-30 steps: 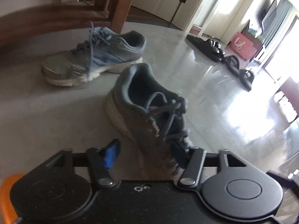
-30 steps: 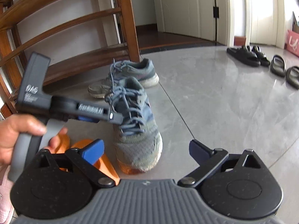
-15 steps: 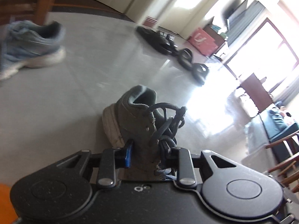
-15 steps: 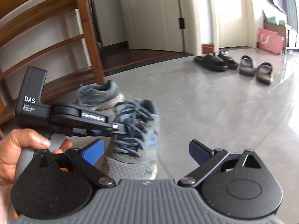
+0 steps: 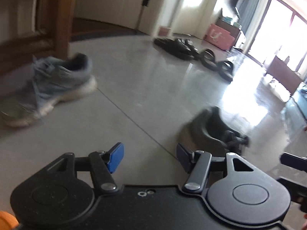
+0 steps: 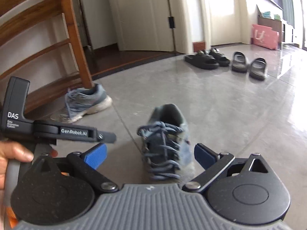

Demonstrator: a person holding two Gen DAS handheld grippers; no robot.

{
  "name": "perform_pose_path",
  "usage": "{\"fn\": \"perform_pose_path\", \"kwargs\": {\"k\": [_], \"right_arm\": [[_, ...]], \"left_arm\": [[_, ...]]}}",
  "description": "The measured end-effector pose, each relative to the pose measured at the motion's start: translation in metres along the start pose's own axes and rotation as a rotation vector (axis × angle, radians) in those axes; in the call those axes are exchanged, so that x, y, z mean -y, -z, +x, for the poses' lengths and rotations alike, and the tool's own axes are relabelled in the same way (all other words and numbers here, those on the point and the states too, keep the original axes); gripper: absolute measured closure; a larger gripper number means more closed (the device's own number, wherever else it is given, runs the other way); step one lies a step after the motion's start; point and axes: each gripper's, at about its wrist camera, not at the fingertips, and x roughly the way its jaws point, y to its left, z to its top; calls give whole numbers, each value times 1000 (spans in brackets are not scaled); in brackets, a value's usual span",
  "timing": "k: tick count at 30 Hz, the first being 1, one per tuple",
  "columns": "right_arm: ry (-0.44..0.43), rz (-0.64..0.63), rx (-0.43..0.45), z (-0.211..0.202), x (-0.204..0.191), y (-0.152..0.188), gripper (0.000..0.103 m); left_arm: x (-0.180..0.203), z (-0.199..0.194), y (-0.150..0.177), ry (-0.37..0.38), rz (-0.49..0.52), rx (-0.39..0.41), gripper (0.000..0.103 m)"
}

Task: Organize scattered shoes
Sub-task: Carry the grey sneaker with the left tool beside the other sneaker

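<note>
The right gripper [image 6: 149, 154] stood open, and the near sneaker [image 6: 166, 143] lay on the floor directly before it, toe toward it and heel away. The left gripper [image 5: 149, 156] had just been opening, with nothing between its pads; the same sneaker lay beyond its right finger. This shoe was grey-blue, with blue laces. Farther, its mate [image 6: 86, 103] rested against the wooden post [image 6: 76, 38], and the dark slippers [image 6: 226, 60] stood in pairs near the doorway.

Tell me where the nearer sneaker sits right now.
In the right wrist view, the nearer sneaker stands on the floor at centre, ahead of the open right gripper.
</note>
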Motion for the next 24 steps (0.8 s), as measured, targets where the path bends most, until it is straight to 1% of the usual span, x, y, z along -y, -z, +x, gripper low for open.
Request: {"fn": "perform_pose_path", "kwargs": {"k": [2,3,4,7,9,10,11,14,17,19,21,22,23,24], "right_arm": [[-45,-15,7,8,-10,-4,4],[-64,-25,10,11,-15,-6,4],[-79,-33,12,15,-20,-7,4],[-140,-45,13,29,-38,-13,4],[-172,-37,5,38,-46,-15,4],[-193,-35,2,43,-52,-17,4],[-213,-43,1,47,-59,-19,4],[-251,-86,-5,56,-75,-20,4],[-280,-81,-23,62,-79,-19,4],[-290,-60,-36,64,-77,-17,4],[-296,-40,-52,66,-74,-14,4],[-297,-31,-59,67,-72,-14,4],[-297,-19,-67,67,-69,-12,4],[-296,-6,-75,68,-66,-11,4]], "left_arm": [[-17,0,-7,-82,10,30,43],[-29,0,-11,-149,27,50,43],[-38,1,-15,-201,49,63,43],[-53,9,-24,-305,138,80,43],[-56,19,-32,-344,232,83,43],[-56,25,-37,-353,289,88,43],[-54,28,-39,-354,325,91,43],[-50,42,-46,-339,453,78,43],[-47,70,-61,-337,559,6,44],[-48,84,-66,-330,575,-50,48],[-47,101,-71,-309,568,-119,58],[-46,106,-73,-305,563,-140,59],[-44,109,-75,-305,556,-144,63],[-41,110,-76,-301,542,-145,70]]}}
